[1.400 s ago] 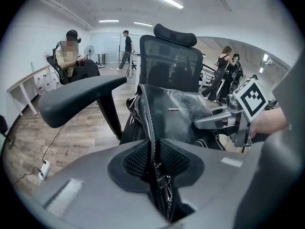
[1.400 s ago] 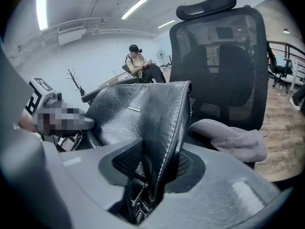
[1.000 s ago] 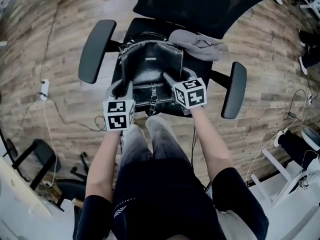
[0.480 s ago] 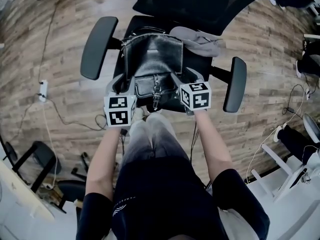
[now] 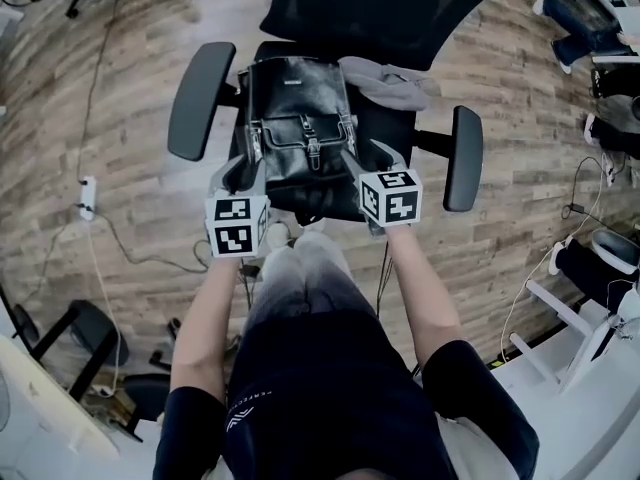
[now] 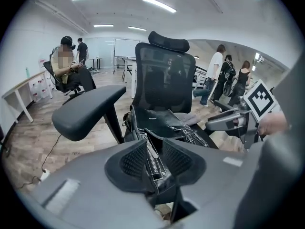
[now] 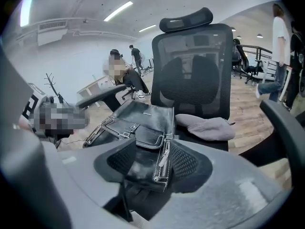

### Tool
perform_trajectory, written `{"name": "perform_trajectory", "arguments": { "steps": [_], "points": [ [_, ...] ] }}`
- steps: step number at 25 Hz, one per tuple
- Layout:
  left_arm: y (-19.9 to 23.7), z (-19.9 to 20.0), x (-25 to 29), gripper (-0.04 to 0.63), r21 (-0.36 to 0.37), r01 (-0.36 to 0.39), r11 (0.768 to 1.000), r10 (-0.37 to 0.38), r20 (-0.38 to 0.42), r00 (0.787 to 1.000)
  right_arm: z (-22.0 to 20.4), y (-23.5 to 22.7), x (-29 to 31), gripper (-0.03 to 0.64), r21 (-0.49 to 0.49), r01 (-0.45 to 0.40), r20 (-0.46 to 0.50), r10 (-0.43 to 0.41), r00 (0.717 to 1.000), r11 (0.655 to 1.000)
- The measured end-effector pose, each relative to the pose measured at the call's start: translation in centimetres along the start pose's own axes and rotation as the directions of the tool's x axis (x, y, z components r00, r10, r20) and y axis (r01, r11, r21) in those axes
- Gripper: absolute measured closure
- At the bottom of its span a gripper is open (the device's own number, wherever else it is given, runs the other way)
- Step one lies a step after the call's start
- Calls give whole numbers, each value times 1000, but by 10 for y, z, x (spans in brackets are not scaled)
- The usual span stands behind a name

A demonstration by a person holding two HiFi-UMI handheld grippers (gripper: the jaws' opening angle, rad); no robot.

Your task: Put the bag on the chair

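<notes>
While chair (image 5: 385, 13) armrests (image 5: 200, 98) flank it, left gripper (image 5: 240, 171), right gripper (image 5: 372, 155) jaws close about bag (image 5: 300, 118).

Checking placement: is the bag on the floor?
No, the black bag lies flat on the seat of the chair.

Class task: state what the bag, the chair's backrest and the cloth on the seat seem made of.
The bag looks like black leather or imitation: glossy sheen, metal zips. The backrest seems black mesh: shapes show through its weave. The cloth looks like soft grey fabric: matte, rumpled.
</notes>
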State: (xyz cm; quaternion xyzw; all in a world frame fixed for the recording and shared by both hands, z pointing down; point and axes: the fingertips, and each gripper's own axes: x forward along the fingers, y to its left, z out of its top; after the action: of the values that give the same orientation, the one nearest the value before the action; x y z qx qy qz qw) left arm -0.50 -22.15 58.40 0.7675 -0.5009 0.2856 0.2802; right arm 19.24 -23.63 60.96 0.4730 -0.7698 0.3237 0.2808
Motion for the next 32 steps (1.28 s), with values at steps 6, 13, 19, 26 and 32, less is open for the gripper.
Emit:
{"name": "perform_trajectory", "arguments": {
  "steps": [6, 13, 19, 26, 32],
  "points": [
    [0, 4, -21, 548, -10, 23, 1000, -23, 20, 1000, 3, 9, -24, 436, 18, 21, 38, -22, 999, 1000],
    [-1, -2, -50, 569, 3, 31, 1000, -31, 19, 999, -4, 25, -49, 466, 53, 22, 62, -25, 998, 998],
    [-3, -6, -75, 577, -12, 41, 999, -41, 42, 998, -7, 42, -68, 505, 66, 0, 88, -6, 996, 998],
    [-5, -6, -98, 577, -4, 43, 999, -43, 53, 998, -3, 57, -89, 556, 63, 2, 127, -10, 992, 998],
    [-3, -3, -113, 577, -4, 50, 999, -49, 71, 996, -2, 66, -95, 602, 76, 8, 136, -19, 990, 997]
  ]
}}
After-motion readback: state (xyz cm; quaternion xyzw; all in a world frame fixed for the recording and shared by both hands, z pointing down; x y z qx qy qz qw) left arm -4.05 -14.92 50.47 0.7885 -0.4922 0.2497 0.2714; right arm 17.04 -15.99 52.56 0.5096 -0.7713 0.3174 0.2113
